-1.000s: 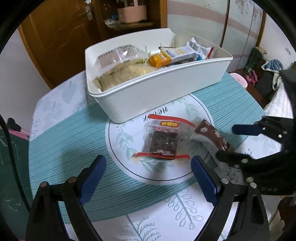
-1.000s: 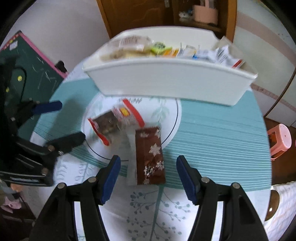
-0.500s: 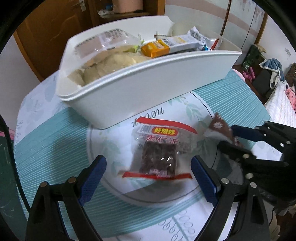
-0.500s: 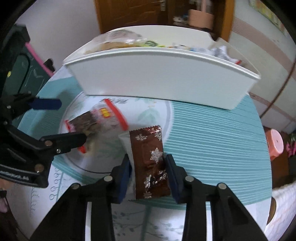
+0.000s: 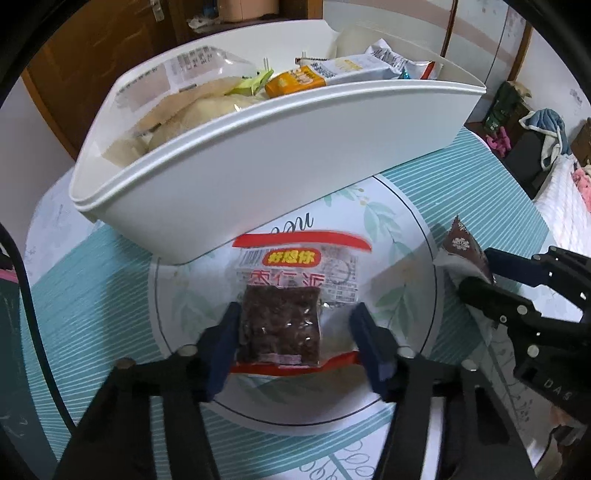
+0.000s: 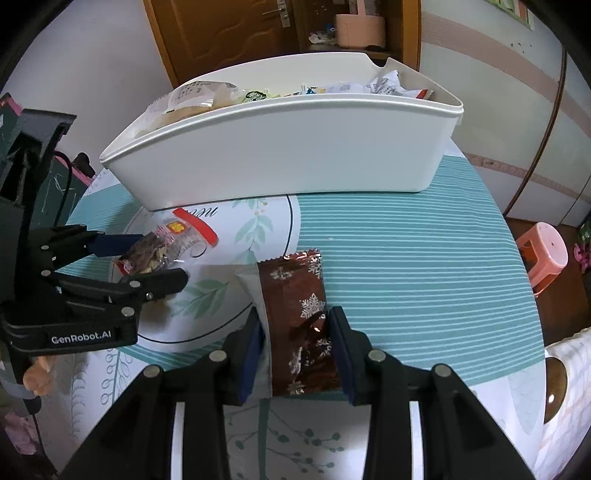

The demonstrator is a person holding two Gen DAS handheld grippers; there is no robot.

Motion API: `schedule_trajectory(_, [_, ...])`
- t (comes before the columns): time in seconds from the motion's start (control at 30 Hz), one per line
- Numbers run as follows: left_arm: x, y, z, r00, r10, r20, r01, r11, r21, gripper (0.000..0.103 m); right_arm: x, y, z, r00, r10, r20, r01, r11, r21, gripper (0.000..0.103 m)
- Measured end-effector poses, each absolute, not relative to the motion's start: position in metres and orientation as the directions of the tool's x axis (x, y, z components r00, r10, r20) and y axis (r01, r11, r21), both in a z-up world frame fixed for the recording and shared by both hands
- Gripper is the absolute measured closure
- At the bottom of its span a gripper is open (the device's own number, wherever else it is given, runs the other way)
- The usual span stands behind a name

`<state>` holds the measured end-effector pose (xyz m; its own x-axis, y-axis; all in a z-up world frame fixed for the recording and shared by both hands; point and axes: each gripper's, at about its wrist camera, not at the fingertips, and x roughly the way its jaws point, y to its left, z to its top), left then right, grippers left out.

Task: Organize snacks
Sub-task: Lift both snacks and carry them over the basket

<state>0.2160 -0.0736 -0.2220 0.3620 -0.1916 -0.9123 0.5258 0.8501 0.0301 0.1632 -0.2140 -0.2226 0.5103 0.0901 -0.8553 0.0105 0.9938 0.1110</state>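
A white bin (image 5: 258, 173) full of snack packs stands at the back of the round table; it also shows in the right wrist view (image 6: 295, 155). My left gripper (image 5: 295, 328) is shut on a clear red-edged date snack pack (image 5: 284, 314), which lies on the tablecloth in front of the bin. My right gripper (image 6: 297, 332) is shut on a brown snowflake snack bar (image 6: 299, 317), held just above the cloth. In the left wrist view the bar's tip (image 5: 461, 247) sticks out of the right gripper (image 5: 480, 273). In the right wrist view the left gripper (image 6: 147, 258) holds the date pack (image 6: 159, 251).
The table carries a teal striped cloth (image 6: 406, 266) with a white circle pattern. A pink stool (image 6: 543, 254) stands on the floor to the right. A wooden door (image 6: 221, 33) and a shelf lie behind the bin.
Both grippers moved forward and closed: the left onto the date pack, the right onto the brown bar. The bin now looms closer in both views.
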Motion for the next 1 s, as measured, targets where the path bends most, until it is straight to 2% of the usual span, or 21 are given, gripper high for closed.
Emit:
schedule_trajectory(0.3, [0.183, -0.066, -0.212, 0.388, -0.213, -0.897, 0.483, 0.876, 0.001, 0.049, 0.158, -0.22, -0.22, 0.501, 0.119, -0.857, 0.026, 0.988, 0.153, 0.069])
schedule_trajectory(0.6, [0.151, -0.061, -0.128, 0.484, -0.309, -0.819, 0.494, 0.869, -0.036, 0.049, 0.142, -0.221, -0.193, 0.534, 0.164, -0.829, 0.012, 0.979, 0.202, 0.07])
schedule_trajectory(1.0, [0.194, -0.081, 0.034, 0.719, -0.295, -0.629, 0.462, 0.879, 0.116, 0.048, 0.175, -0.229, -0.028, 0.781, 0.069, -0.621, -0.033, 0.997, 0.069, 0.069])
